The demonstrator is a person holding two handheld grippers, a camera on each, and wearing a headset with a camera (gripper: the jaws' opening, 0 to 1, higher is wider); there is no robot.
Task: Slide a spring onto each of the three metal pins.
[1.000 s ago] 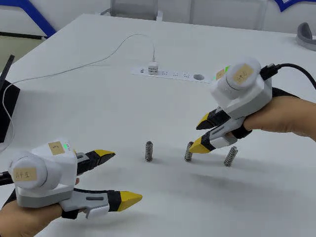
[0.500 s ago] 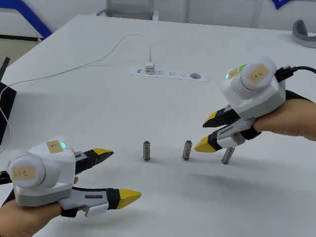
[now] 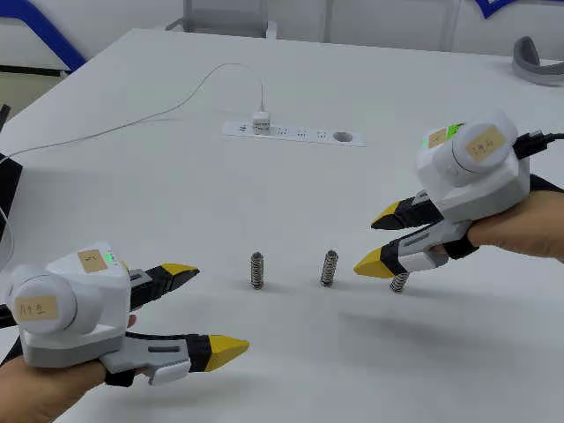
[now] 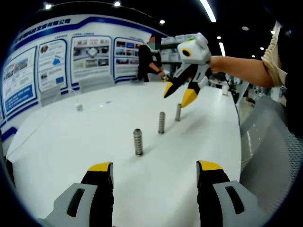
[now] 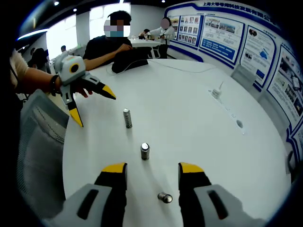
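Observation:
Three coil springs stand upright in a row on the white table: left spring [image 3: 256, 270], middle spring [image 3: 329, 268] and right spring [image 3: 399, 282]. Seen from above in the right gripper view, a round metal top shows inside the middle spring [image 5: 145, 151]. My right gripper [image 3: 377, 242] hovers open just above and left of the right spring, holding nothing. My left gripper [image 3: 211, 308] rests open near the table's front left, well short of the left spring [image 4: 138, 141]. Nothing sits between its fingers [image 4: 100, 170].
A white power strip [image 3: 291, 134] with a plug and a long cable lies further back on the table. A grey curved object [image 3: 533, 62] sits at the far right. People sit at the table's far side [image 5: 113, 45]. A mesh chair [image 4: 270, 156] stands beside the table.
My right gripper has drawn back to the right, away from the middle spring, and stays open. The left gripper has held still. The head camera has shifted slightly.

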